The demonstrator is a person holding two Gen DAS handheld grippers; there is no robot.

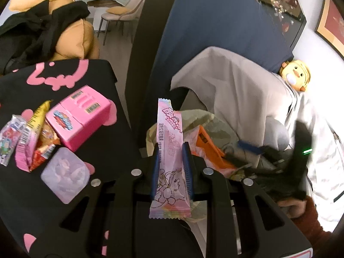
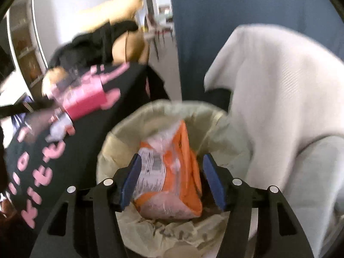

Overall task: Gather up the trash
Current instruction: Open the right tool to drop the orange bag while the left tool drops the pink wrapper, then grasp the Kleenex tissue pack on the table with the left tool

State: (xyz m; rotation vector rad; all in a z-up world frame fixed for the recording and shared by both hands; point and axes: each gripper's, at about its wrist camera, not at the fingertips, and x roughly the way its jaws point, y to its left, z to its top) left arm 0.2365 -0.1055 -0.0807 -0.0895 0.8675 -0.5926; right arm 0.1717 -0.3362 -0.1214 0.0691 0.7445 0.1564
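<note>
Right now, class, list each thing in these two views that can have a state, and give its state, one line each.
left gripper: shut on the pink wrapper
pink wrapper: upright, pinched between the fingers
right gripper: open, over the bin
orange packet: lying in the bin, between the open fingers
trash bin: lined, open, partly filled
pink box: closed, on the black cloth

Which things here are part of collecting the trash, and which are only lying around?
Part of the job:
- pink wrapper in the left gripper
- orange bag below the open right gripper
- lined bin
- loose wrappers on the black cloth

Lying about:
- duck plush
- grey blanket
- black jacket
</note>
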